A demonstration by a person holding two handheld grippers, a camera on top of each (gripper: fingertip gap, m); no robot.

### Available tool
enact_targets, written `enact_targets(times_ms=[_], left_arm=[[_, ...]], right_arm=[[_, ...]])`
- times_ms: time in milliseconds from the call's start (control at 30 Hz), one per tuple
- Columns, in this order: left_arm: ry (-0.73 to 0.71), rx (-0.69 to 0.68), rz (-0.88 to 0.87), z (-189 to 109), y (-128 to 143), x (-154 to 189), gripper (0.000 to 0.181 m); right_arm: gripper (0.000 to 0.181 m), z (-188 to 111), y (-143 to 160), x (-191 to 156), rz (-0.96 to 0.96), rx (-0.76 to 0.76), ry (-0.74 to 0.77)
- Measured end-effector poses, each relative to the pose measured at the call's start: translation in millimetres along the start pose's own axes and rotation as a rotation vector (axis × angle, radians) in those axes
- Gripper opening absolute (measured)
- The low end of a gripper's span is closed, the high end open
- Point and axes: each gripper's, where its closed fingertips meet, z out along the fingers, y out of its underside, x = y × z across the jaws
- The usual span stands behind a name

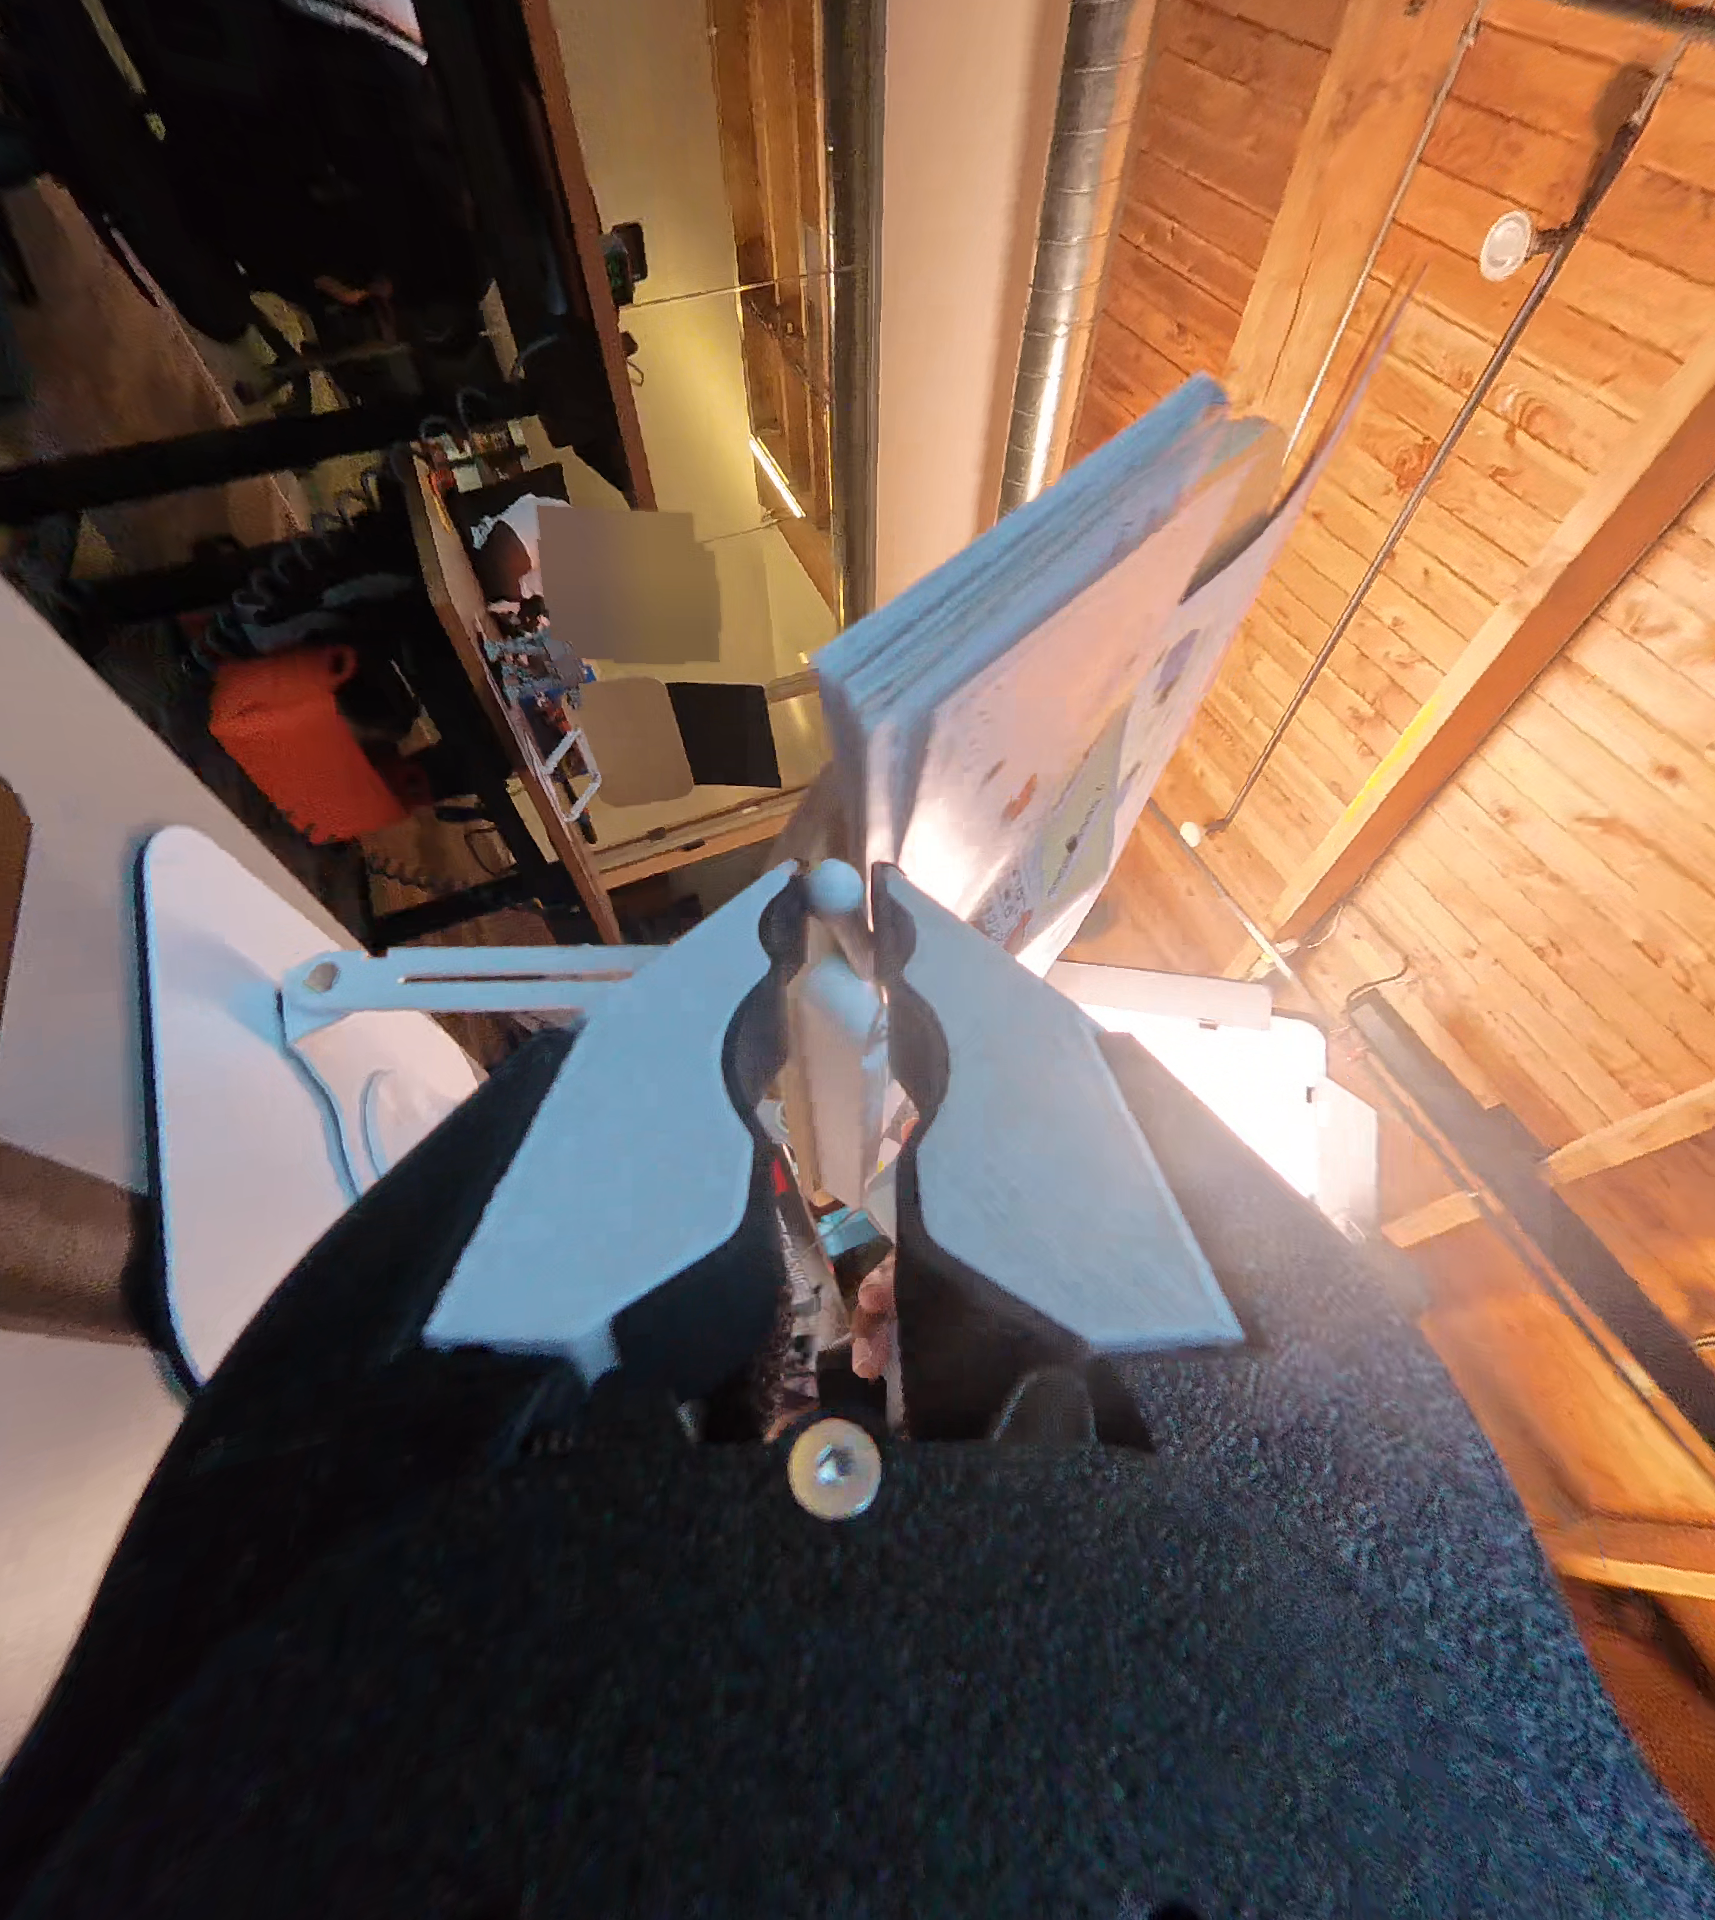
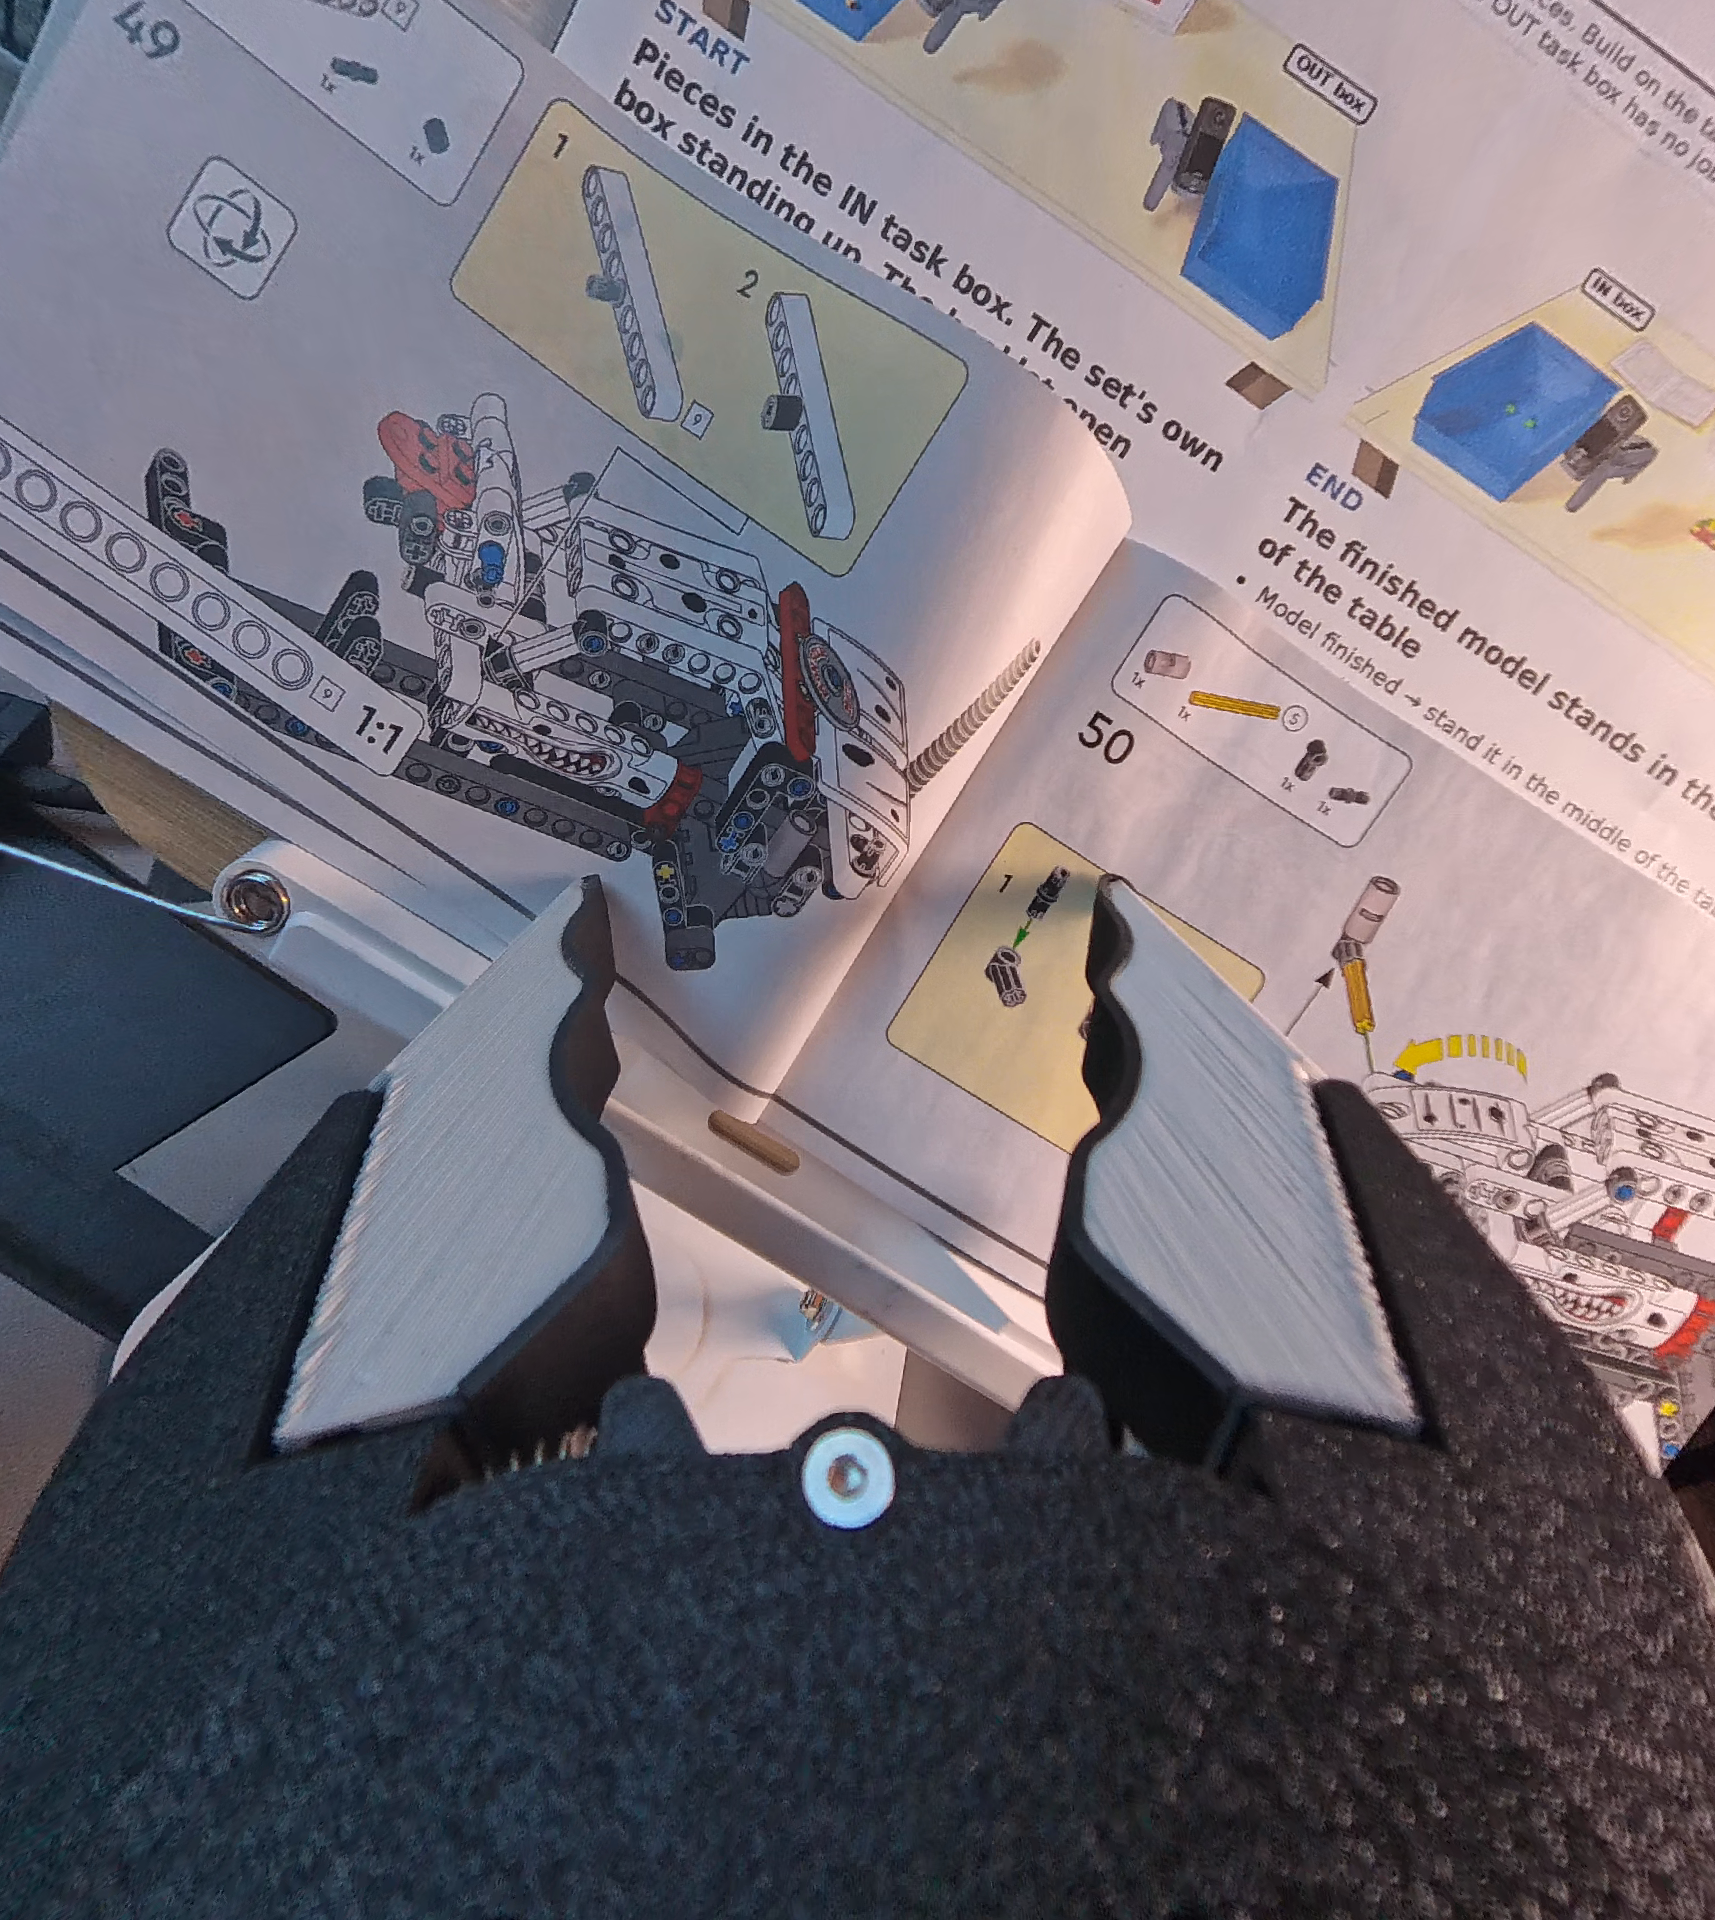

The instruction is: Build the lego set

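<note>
Meanwhile, the right gripper (image 2: 848,935) hangs wide and empty before the open instruction booklet (image 2: 541,499), propped on a white stand (image 2: 811,1195). The left gripper (image 1: 837,904) pinches the booklet's pages. No bricks or model show; progress cannot be judged.

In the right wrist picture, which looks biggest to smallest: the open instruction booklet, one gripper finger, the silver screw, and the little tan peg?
1. Instruction booklet: fills most of the view.
2. Gripper finger: big, but it is closest to the camera, so it looks bigger than it is.
3. Silver screw and tan peg: look about alike, too close to rank.
</note>
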Motion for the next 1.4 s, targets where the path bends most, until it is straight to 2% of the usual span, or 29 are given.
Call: enact_targets(times_ms=[100, 200, 367, 467, 533, 600, 633, 800, 967, 1000, 1100, 1167, 1333, 1400], left_arm=[[-0.022, -0.043, 0.226, 11, -4, 27, 0.008], [-0.077, -0.159, 0.519, 30, 1, 47, 0.009], [-0.123, -0.419, 0.983, 72, 39, 69, 0.008], [-0.135, -0.683, 1.298, 93, 83, 61, 0.008], [-0.148, -0.894, 1.496, 95, 114, 43, 0.009], [-0.192, -1.001, 1.648, 96, 126, 24, 0.009], [-0.200, -1.004, 1.689, 98, 126, 22, 0.009], [-0.186, -1.004, 1.601, 98, 126, 21, 0.010], [-0.203, -1.046, 1.616, 97, 125, 19, 0.011], [-0.209, -1.055, 1.601, 96, 125, 19, 0.013], [-0.195, -1.091, 1.524, 87, 132, 22, 0.036], [-0.187, -1.070, 1.538, 81, 130, 24, 0.044], [-0.181, -0.974, 1.611, 74, 123, 27, 0.035], [-0.205, -0.968, 1.624, 76, 122, 24, 0.026]], right_arm=[[0.089, 0, 0, -1, -0.003, 0.009, 0.001], [0.089, -1, 0, -2, -0.009, 0.010, -0.004], [0.089, 0, 0, -2, -0.006, 0.017, -0.012], [0.089, 0, 0, -3, -0.007, 0.030, -0.014], [0.092, 0, 0, -4, -0.011, 0.034, -0.023], [0.095, -1, 0, -6, -0.022, 0.043, -0.035], [0.097, 0, 2, -7, -0.051, 0.044, -0.041], [0.101, -2, 3, -9, -0.044, 0.070, -0.080], [0.104, -6, 2, -11, -0.028, 0.097, -0.110], [0.107, -8, 2, -11, -0.015, 0.100, -0.126], [0.107, -19, 7, 1, 0.010, 0.116, -0.136], [0.105, -27, 14, 10, 0.035, 0.117, -0.148], [0.096, -46, 30, 25, 0.040, 0.110, -0.170], [0.095, -47, 35, 26, 0.051, 0.089, -0.176]])
